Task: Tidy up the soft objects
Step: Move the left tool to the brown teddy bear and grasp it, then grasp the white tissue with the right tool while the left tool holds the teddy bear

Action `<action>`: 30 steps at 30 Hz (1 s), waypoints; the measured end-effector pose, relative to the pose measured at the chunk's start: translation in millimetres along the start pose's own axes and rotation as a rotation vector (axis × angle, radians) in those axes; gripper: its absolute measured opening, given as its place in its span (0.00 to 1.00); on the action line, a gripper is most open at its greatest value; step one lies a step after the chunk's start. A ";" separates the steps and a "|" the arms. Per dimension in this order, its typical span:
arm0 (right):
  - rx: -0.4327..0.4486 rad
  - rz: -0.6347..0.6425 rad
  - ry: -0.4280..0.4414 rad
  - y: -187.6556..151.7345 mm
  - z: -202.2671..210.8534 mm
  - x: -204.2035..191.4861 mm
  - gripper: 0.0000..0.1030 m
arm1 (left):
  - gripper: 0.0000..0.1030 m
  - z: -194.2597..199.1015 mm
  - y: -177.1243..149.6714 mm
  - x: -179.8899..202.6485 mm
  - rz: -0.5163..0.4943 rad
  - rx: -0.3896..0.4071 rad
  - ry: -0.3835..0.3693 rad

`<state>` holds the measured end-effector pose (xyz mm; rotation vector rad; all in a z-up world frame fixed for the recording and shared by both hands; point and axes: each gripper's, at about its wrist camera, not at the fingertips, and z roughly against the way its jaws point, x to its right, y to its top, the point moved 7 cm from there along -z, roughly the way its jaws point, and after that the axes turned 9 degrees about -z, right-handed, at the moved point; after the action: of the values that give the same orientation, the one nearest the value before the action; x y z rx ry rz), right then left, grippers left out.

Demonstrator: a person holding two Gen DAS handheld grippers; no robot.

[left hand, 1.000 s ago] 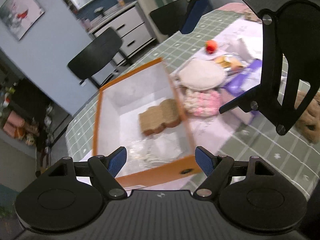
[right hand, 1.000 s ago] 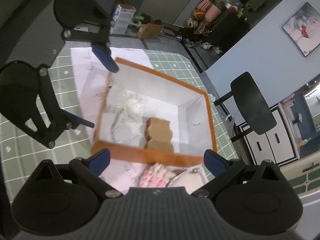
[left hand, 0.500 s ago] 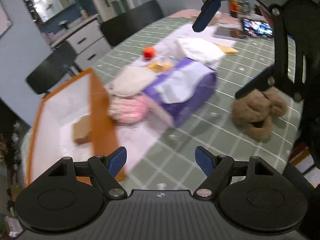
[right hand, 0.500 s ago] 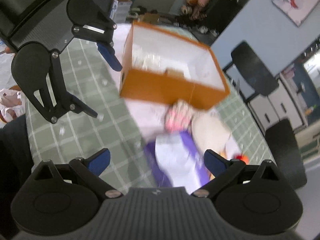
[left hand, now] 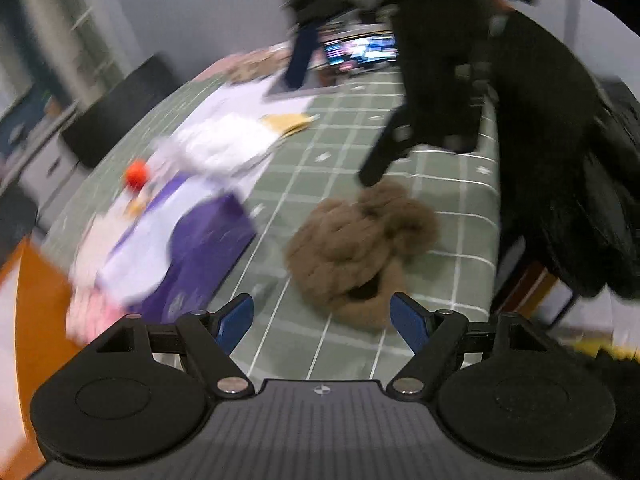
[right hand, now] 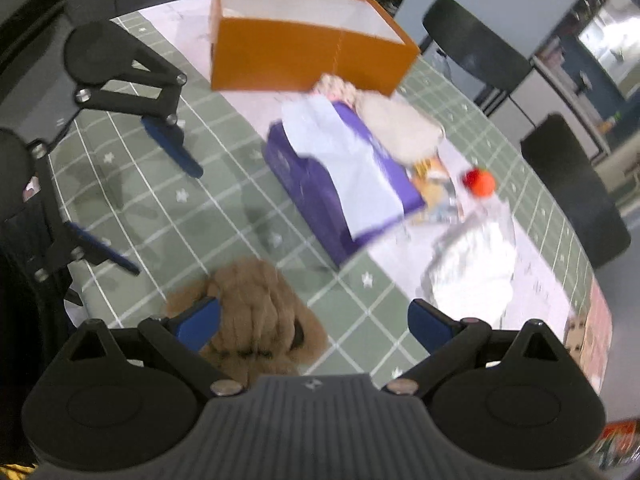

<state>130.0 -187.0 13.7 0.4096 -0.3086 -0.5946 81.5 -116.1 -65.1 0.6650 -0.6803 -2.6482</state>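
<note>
A brown plush toy lies on the green checked tablecloth, just ahead of my open, empty left gripper. It also shows in the right wrist view, under the left finger of my open, empty right gripper. The orange box with white inside stands at the far end. A purple tissue pack, a pink knitted item and a round beige pad lie between box and toy.
A red ball, a white crumpled bag and snack packets lie on white paper to the right. Black chairs stand along the table's far side. The table edge runs close to the right of the toy.
Both grippers have swung away from the orange box toward the brown plush toy. The toy now lies right in front of both. Both stay open.
</note>
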 end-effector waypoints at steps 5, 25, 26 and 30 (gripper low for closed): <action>-0.013 -0.043 0.002 -26.7 -4.6 13.2 0.95 | 0.89 -18.9 27.9 21.7 -0.255 0.035 -0.011; -0.045 -0.161 0.009 -80.8 -17.4 48.3 0.95 | 0.94 -109.9 33.5 4.6 -0.294 -0.152 -0.268; -0.040 -0.183 -0.002 -78.6 -20.8 53.9 0.95 | 0.88 -108.5 31.7 2.8 -0.260 -0.148 -0.278; -0.023 -0.301 -0.046 -67.7 -38.5 84.6 0.95 | 0.74 -98.5 22.2 -1.3 -0.181 -0.120 -0.264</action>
<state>179.5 -277.5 -37.2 0.4235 -0.2857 -0.9027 137.2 -170.2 -129.7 0.3612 -0.5459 -2.9503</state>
